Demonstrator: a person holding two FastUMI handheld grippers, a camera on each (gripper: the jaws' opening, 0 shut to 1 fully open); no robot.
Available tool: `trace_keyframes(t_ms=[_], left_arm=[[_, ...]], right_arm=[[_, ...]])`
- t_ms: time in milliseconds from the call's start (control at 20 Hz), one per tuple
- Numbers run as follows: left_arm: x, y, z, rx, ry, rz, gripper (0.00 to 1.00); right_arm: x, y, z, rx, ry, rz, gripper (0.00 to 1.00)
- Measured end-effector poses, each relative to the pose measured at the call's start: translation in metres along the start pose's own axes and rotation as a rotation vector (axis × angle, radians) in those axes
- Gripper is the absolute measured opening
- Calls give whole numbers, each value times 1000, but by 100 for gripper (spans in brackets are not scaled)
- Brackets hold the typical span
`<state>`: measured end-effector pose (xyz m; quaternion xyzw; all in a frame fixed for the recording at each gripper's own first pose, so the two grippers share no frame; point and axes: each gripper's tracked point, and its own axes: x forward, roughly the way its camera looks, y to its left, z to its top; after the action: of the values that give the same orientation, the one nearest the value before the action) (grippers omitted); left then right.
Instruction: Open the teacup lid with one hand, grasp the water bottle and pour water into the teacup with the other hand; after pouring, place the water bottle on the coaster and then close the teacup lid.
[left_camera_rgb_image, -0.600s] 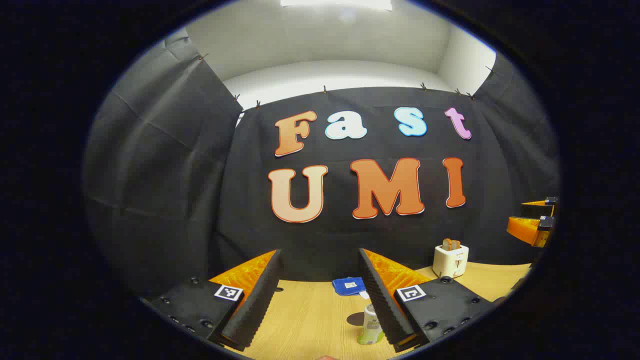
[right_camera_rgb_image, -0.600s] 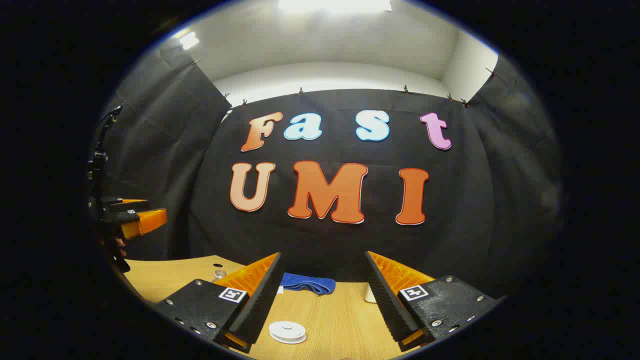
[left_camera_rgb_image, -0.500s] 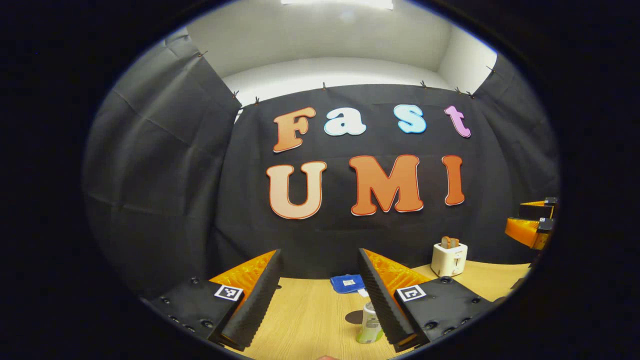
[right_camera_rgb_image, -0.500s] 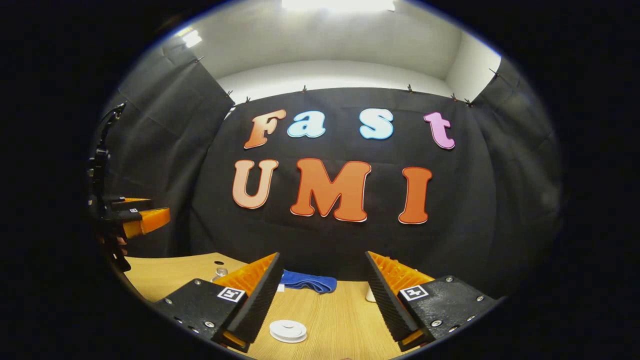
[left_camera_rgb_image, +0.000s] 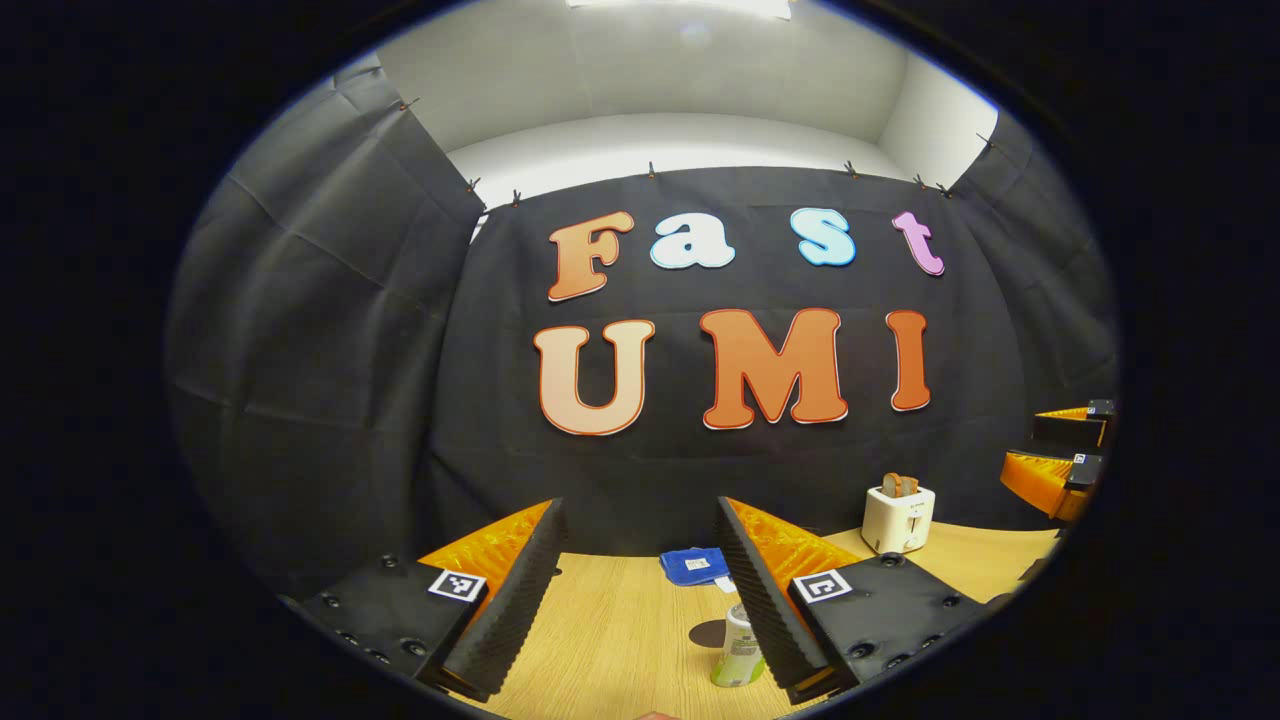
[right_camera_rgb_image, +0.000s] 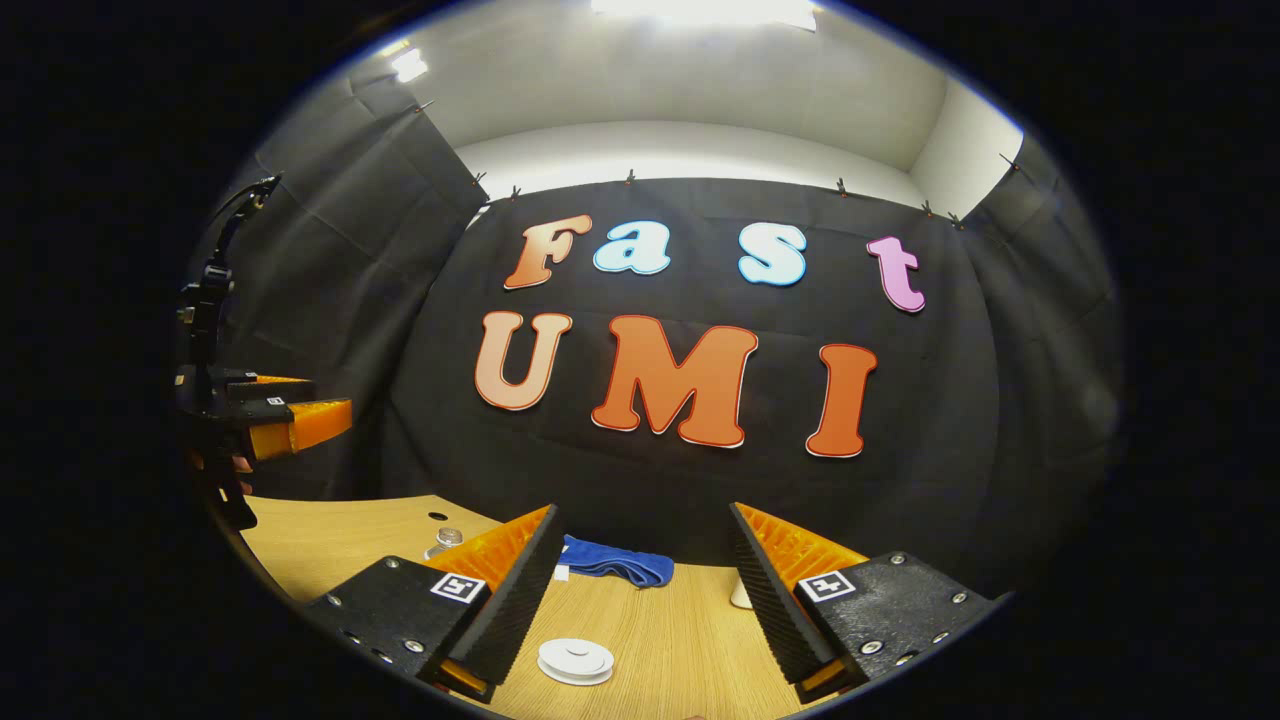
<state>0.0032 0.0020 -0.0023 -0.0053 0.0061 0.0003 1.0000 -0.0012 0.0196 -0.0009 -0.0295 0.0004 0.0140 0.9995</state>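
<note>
Standing upright on the table (left_camera_rgb_image: 610, 640), water bottle (left_camera_rgb_image: 738, 650), cap up, both claws gaping, empty.

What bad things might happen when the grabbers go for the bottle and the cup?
1. The water bottle stands upright right beside one finger of the open left gripper; a sideways nudge might tip it.
2. The dark coaster sits just behind the bottle, so a clumsy grab could push the bottle across it.
3. The white lid lies low and flat below the open right gripper; the fingers might slip off it or scrape the table.
</note>
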Motion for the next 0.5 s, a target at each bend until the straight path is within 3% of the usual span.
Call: trace_keyframes(t_ms=[300,500], left_arm=[[3,-3,-3,-32,7,-7,96],[7,-21,-12,-74,17,-71,96]], right_arm=[[4,7,-2,12,4,21,98],[7,13,-9,18,23,39,99]])
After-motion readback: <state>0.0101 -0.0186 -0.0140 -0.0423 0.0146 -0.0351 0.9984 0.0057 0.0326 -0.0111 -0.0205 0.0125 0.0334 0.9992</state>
